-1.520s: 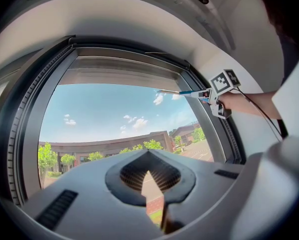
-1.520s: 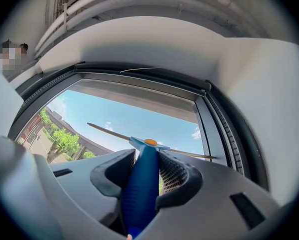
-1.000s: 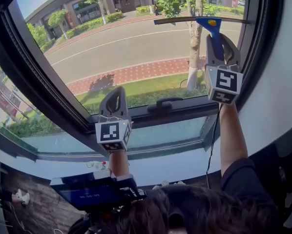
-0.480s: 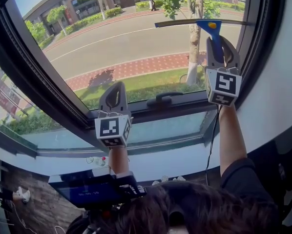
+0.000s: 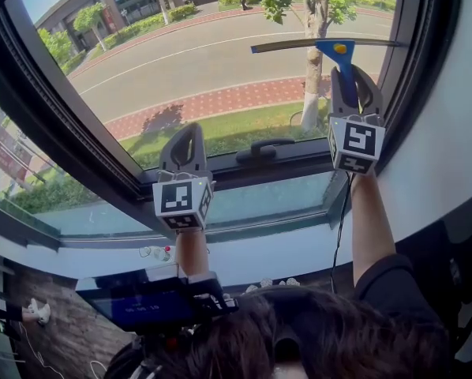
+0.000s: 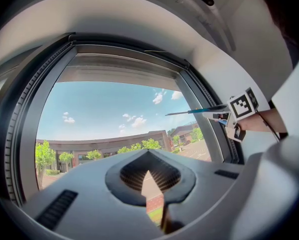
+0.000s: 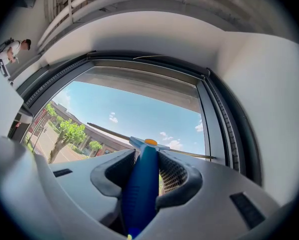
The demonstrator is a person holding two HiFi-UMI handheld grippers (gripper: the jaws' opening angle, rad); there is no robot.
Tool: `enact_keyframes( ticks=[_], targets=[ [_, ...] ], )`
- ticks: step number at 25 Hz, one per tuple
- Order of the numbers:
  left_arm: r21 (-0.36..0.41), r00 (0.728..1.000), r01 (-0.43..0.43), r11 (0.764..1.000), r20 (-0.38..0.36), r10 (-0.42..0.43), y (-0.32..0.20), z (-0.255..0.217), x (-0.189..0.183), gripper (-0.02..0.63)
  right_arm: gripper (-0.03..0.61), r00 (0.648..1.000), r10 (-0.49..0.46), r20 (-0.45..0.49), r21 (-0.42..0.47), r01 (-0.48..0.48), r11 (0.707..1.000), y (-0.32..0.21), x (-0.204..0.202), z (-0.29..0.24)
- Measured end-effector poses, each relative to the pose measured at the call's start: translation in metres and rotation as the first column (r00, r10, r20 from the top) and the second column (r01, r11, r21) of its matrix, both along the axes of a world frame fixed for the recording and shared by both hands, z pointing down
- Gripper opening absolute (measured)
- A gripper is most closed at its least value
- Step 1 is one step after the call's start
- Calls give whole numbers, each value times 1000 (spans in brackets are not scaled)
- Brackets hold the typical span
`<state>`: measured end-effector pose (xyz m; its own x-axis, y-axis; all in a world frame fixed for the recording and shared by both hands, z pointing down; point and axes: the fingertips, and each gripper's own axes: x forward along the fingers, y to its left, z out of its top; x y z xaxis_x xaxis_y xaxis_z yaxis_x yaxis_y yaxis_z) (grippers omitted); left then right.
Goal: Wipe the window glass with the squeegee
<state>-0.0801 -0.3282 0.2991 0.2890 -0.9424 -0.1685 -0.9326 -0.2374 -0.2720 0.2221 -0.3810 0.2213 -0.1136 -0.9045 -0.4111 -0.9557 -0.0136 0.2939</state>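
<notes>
Nearest, the person's dark hair (image 5: 323, 342) fills the lower edge of the head view, with a dark box with a blue face (image 5: 145, 300) just left of it. Both forearms are raised toward the window.

The left gripper (image 5: 189, 136) is held in front of the lower frame rail (image 5: 299, 168), to the left of the black window handle (image 5: 266, 148). In the left gripper view, the left gripper (image 6: 149, 159) has its jaws closed tip to tip, with nothing between them.

The right gripper (image 5: 350, 81) is held higher, close to the right side of the frame. In the right gripper view, the right gripper (image 7: 142, 159) has its jaws clamped on the blue handle of the squeegee (image 7: 139, 189).

The squeegee (image 5: 340, 54) stands handle-down. Its long blade runs nearly level across the upper right of the window glass (image 5: 204, 61), and the right end of the blade lies near the right frame. Whether the blade edge presses on the glass cannot be confirmed.

Beyond the glass are a tree (image 5: 313, 69), a brick path (image 5: 212, 101) and a road (image 5: 189, 58).
</notes>
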Motion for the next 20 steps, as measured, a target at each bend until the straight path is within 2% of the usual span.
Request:
enact_keyframes(
  ticks=[12,20],
  targets=[
    [-10,1000,-12,1000,2,12,1,5,3,1,141,999,-1,33,-80,3,997,3,-8,45],
    [-17,1000,-14,1000,12,14,0,2,8,1,141,1000,5,18,-98,-3,995,2,-6,64]
  ],
)
